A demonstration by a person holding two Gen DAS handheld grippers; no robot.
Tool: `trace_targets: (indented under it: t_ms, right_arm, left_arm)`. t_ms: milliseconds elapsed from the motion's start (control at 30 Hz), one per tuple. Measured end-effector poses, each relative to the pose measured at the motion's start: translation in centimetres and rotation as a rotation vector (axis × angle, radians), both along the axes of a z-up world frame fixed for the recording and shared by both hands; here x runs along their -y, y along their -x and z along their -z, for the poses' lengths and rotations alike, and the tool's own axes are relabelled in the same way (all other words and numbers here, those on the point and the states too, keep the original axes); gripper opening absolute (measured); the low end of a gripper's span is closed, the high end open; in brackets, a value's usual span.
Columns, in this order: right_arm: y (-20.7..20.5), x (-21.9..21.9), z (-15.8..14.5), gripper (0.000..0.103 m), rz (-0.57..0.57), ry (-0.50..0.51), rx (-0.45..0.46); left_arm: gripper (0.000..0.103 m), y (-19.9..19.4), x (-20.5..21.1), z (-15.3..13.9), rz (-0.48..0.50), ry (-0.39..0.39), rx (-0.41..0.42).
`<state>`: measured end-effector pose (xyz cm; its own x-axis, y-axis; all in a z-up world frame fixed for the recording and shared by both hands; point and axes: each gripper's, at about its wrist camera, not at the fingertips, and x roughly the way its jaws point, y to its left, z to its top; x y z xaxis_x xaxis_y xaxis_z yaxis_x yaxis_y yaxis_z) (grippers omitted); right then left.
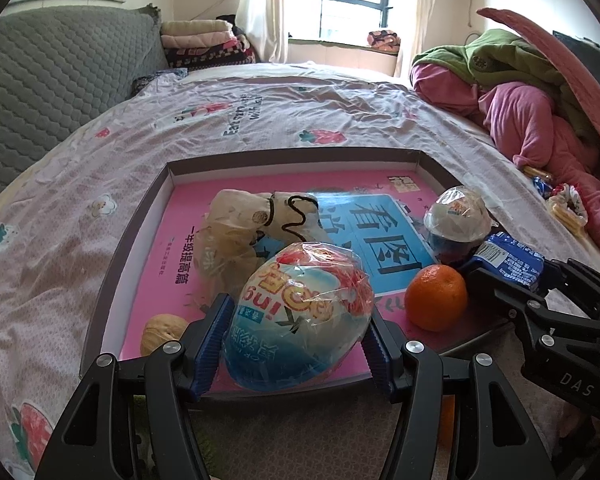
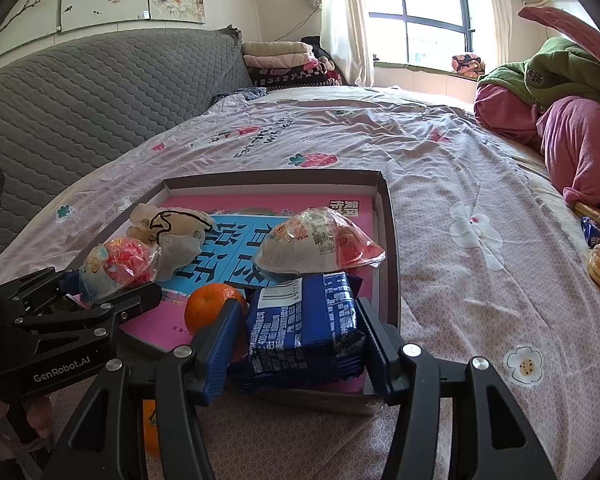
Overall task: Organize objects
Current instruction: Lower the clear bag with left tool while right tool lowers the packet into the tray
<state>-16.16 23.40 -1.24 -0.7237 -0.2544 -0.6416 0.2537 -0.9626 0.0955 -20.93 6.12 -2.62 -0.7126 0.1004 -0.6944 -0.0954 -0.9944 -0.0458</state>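
Two handheld grippers tilt downward side by side. The left gripper (image 1: 298, 332) has its blue ribbed pads (image 1: 212, 344) set against both sides of a wrapped egg (image 1: 300, 316), clamping it. In the right wrist view its black linkage arms reach in from the left edge. The right gripper (image 2: 300, 338) straddles a blue packet (image 2: 304, 328); its right pad meets the packet's edge, while the left pad appears to stand just clear, so the grip looks loose. In the left wrist view the same gripper enters from the right. Fingers (image 2: 36, 412) of the person's hand show below the left gripper's body.
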Motion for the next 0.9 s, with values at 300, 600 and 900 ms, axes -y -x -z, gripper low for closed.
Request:
trace_targets:
  t_ms: [300,600,900]
  right_arm:
    - [0.01,0.11,0.10,0.057,0.001,-0.004,0.003]
    - [0.01,0.22,0.12,0.057,0.001,-0.006,0.006]
    - [-0.25,0.35,-0.07,0.060,-0.002,-0.017,0.008]
  left_arm:
    - [0.063,0.15,0.02,0.10,-0.002,-0.021,0.043]
    - [0.064,-0.05,-0.05,-0.24,-0.008,-0.026,0.061]
    - [0.065,-0.50,-0.56,-0.81,0.001,-0.013,0.066]
